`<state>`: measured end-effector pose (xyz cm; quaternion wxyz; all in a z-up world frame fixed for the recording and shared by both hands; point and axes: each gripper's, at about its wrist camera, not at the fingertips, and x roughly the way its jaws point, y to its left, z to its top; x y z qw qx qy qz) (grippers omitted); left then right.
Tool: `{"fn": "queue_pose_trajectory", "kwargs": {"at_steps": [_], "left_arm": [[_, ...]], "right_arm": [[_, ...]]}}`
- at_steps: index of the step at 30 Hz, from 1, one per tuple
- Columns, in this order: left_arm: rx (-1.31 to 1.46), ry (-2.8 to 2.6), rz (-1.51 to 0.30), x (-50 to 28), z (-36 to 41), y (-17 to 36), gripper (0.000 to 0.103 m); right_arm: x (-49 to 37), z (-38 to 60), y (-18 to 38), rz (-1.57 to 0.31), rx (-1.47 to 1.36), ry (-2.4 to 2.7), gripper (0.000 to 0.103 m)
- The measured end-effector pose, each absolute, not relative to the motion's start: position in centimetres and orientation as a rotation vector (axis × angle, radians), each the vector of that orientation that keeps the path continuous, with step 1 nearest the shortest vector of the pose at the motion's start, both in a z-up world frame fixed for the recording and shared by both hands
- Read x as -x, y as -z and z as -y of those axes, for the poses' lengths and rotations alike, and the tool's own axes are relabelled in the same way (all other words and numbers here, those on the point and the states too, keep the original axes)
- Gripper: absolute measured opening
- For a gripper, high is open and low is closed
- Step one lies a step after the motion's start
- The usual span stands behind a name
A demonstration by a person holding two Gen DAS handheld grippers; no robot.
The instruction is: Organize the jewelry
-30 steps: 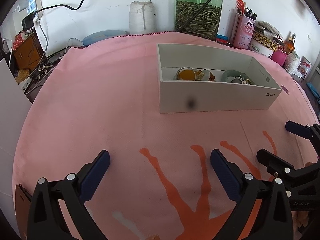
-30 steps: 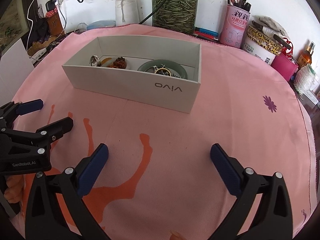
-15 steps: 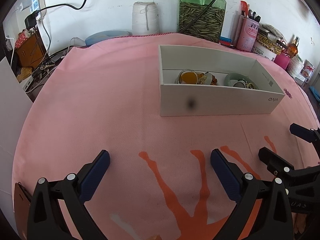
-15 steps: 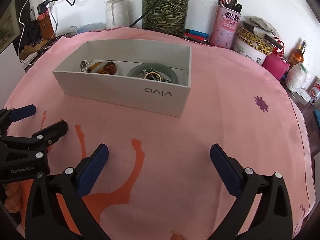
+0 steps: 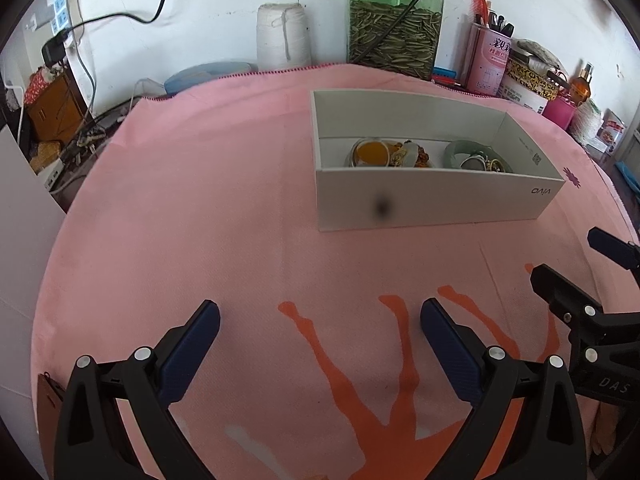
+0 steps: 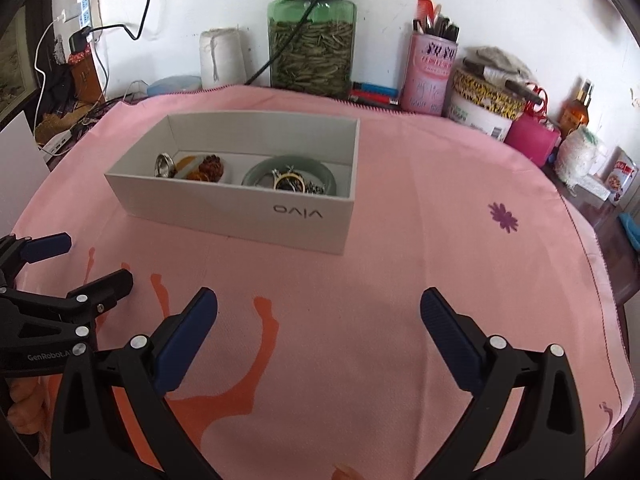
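A white open box stands on the pink cloth. Inside lie a green jade bangle, an amber piece, a brown beaded piece, a silver ring and small rings. My left gripper is open and empty, well short of the box. My right gripper is open and empty, also short of the box. Each gripper shows at the edge of the other's view, the right one in the left wrist view, the left one in the right wrist view.
Along the back wall stand a green glass jar, a white thread spool, a pink pen holder, tins and bottles. Cables and a power strip are at the left. The pink cloth has orange marks near me.
Both grippers have drawn back and risen a little, so the box sits farther off in both views. Both stay open and empty.
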<state>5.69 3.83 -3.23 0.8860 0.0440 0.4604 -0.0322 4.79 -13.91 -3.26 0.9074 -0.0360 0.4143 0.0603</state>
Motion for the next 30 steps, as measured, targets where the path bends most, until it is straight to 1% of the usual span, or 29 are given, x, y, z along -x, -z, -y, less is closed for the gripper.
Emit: {"fn": "queue_pose_trajectory", "kwargs": {"at_steps": [4, 7, 10, 14, 18, 23, 27, 30], "left_arm": [[-0.104, 0.043, -0.917, -5.6, -3.5, 1.9, 0.098], [-0.069, 0.034, -0.936, -6.2, -3.6, 0.6, 0.098], [-0.054, 0.05, -0.94, -7.1, -3.4, -1.5, 0.098], [-0.061, 0.009, -0.895, -8.1, -3.4, -3.5, 0.098], [-0.033, -0.011, -0.895, -9.3, -3.7, -2.6, 0.098], [-0.043, -0.013, -0.87, -9.3, -4.2, -1.1, 0.099], [-0.115, -0.049, -0.821, -8.7, -3.5, -1.2, 0.099], [-0.141, -0.057, -0.821, -8.7, -3.1, -1.2, 0.098]], "right_arm": [[-5.0, 13.7, 3.0, -0.842, 0.087, -0.114, 0.097], [-5.8, 14.2, 2.6, -0.865, 0.031, -0.109, 0.097], [-7.0, 15.0, 1.4, -0.898, -0.069, -0.111, 0.097], [-8.5, 14.7, -1.0, -0.866, -0.037, -0.054, 0.097], [-9.6, 14.3, -1.7, -0.836, -0.038, -0.031, 0.096], [-9.7, 14.3, 0.1, -0.821, -0.025, -0.061, 0.096], [-9.5, 14.2, 0.7, -0.801, -0.02, -0.074, 0.096], [-9.5, 14.1, 0.6, -0.808, -0.012, -0.074, 0.096]]}}
